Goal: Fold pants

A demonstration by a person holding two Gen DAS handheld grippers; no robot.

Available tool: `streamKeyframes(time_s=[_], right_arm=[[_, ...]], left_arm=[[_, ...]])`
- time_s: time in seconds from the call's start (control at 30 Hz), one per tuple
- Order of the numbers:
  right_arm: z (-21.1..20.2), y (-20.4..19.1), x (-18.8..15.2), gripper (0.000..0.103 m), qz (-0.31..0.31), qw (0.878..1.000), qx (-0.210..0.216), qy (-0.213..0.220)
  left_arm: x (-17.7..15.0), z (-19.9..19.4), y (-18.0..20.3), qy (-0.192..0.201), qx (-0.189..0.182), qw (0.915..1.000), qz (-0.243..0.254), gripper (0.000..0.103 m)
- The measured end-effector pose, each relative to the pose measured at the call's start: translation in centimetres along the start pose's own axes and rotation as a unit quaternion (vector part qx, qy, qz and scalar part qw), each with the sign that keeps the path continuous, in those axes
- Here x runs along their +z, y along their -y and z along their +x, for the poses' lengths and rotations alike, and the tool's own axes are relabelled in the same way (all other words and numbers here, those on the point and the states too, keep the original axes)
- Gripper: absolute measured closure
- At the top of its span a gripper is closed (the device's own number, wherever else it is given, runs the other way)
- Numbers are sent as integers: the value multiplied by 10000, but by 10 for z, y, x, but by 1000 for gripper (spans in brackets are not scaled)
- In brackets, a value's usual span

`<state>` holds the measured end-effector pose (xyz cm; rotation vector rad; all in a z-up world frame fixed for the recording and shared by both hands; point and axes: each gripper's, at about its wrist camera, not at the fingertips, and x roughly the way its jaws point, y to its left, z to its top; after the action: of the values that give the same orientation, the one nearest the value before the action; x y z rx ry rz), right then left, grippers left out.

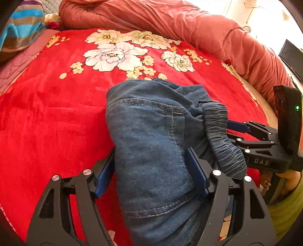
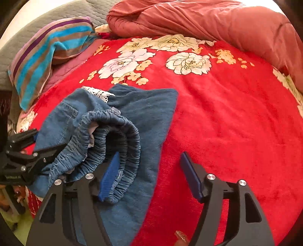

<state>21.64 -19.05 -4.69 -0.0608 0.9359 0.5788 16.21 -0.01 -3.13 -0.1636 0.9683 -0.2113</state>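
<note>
Blue denim pants lie bunched on a red floral blanket; they also show in the right wrist view. Their elastic waistband curls up in a loop. My left gripper is open, its blue-padded fingers straddling a fold of denim. My right gripper is open; its left finger sits inside the waistband loop and its right finger is over bare blanket. The right gripper also shows at the right of the left wrist view, against the waistband.
A salmon quilt is heaped along the far side and right of the bed. A striped towel and a grey pad lie at the far left. A white lace trim peeks from behind the pants.
</note>
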Motion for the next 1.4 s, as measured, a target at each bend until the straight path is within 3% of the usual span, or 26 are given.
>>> streamKeyframes(time_s=[0.2, 0.3, 0.4, 0.47, 0.8, 1.13, 1.4], right_arm=[[-26, -3, 0, 19, -4, 9995, -84, 316], [-43, -3, -2, 18, 62, 9985, -125, 529], [-67, -7, -7, 7, 83, 9963, -100, 852], [-81, -11, -11, 5, 50, 9947, -92, 1022], [-140, -39, -41, 5, -241, 9874, -305, 1535], [-165, -60, -70, 5, -215, 9872, -334, 1547], [-166, -75, -101, 5, -74, 9902, -344, 1355]], left_arm=[[-1, -15, 3, 137, -5, 9999, 4, 26], [-3, -29, 7, 301, 50, 9995, 32, 19], [-6, -47, 11, 474, 111, 9988, 50, 10], [-9, -58, 12, 583, 130, 9982, 67, 10], [-44, -104, 18, 818, 288, 9962, 60, 10], [-79, -139, 21, 811, 398, 9959, 113, 10], [-108, -142, 16, 634, 464, 9969, -23, 10]])
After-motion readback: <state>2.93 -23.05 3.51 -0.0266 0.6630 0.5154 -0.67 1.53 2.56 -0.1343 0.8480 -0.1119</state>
